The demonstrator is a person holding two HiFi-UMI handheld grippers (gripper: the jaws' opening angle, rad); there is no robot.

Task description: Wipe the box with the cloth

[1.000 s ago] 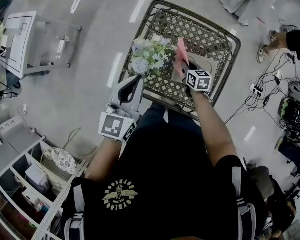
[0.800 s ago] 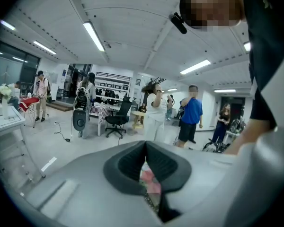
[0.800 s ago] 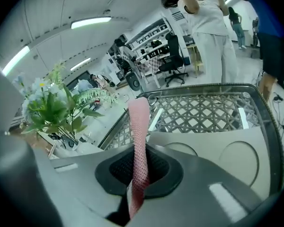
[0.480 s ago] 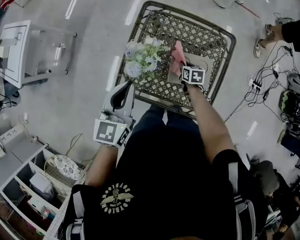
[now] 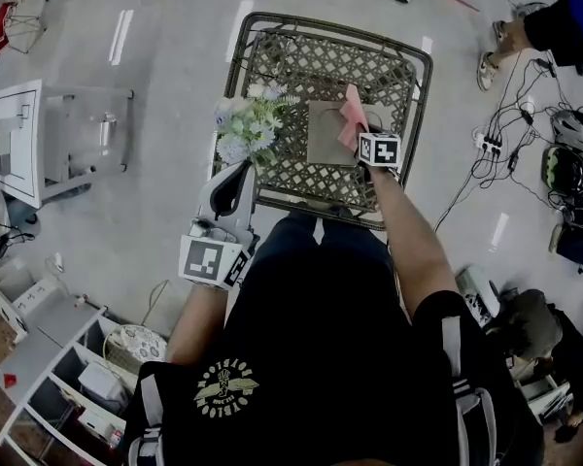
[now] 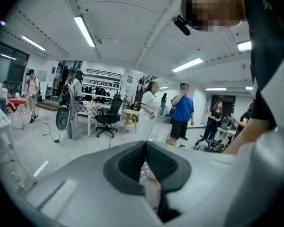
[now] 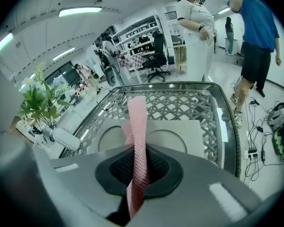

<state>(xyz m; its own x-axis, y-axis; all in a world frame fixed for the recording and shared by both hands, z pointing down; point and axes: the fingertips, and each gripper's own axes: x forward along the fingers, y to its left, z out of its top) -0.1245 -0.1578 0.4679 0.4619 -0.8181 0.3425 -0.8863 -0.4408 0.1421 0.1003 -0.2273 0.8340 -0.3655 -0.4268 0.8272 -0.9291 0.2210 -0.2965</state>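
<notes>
Two grippers are in view. The right gripper [image 7: 137, 171] has its jaws clamped on a pink cloth [image 7: 138, 141], held over the right side of the grey box [image 5: 323, 134] in the middle of the lattice table [image 5: 423, 95]. The left gripper [image 6: 146, 167], jaws together and empty, hangs outside the table's near left corner, beside the flowers [image 5: 243, 129] at the left edge

Lattice-top table and its load

We are recording a dark lattice-top table [image 5: 272, 45] standing on a grey floor [image 5: 165, 202]. A flat grey box [image 5: 321, 136] is lying directly on the lattice, right of centre. A bunch of pale flowers [image 5: 241, 129] is sitting at the table's left edge, just beside the box. Cables [image 5: 496, 149] are trailing over the floor to the right.
</notes>
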